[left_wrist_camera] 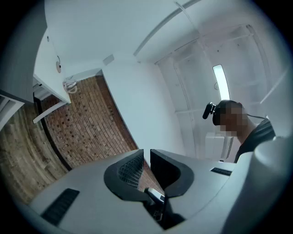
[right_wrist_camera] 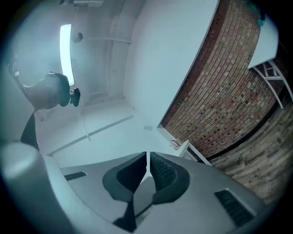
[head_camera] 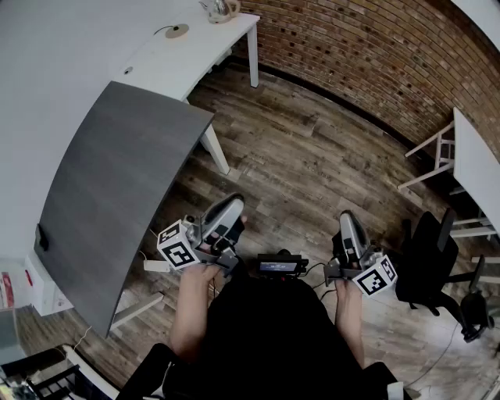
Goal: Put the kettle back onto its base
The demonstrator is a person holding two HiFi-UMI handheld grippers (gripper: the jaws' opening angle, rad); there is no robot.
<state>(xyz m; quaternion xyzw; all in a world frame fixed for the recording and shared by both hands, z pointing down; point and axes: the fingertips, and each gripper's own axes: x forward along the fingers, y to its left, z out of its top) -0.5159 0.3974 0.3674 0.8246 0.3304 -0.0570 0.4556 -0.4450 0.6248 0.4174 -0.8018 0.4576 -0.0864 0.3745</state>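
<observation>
The glass kettle (head_camera: 221, 9) stands at the far end of a white table (head_camera: 168, 66), well away from me. Its round base (head_camera: 176, 30) lies apart from it on the same table, a cord trailing off it. The left gripper view shows the kettle (left_wrist_camera: 70, 85) small and distant; the right gripper view catches it (right_wrist_camera: 176, 144) at the table's corner. My left gripper (head_camera: 234, 205) (left_wrist_camera: 146, 153) and right gripper (head_camera: 348, 220) (right_wrist_camera: 147, 155) are held close to my body above the floor. Both tilt upward, with jaws nearly together and nothing between them.
A dark grey table (head_camera: 109, 195) runs along my left, between me and the white table. A brick wall (head_camera: 367, 55) curves behind. A black office chair (head_camera: 430, 262) and another white table (head_camera: 478, 168) stand at the right. Wooden floor (head_camera: 305, 164) lies ahead.
</observation>
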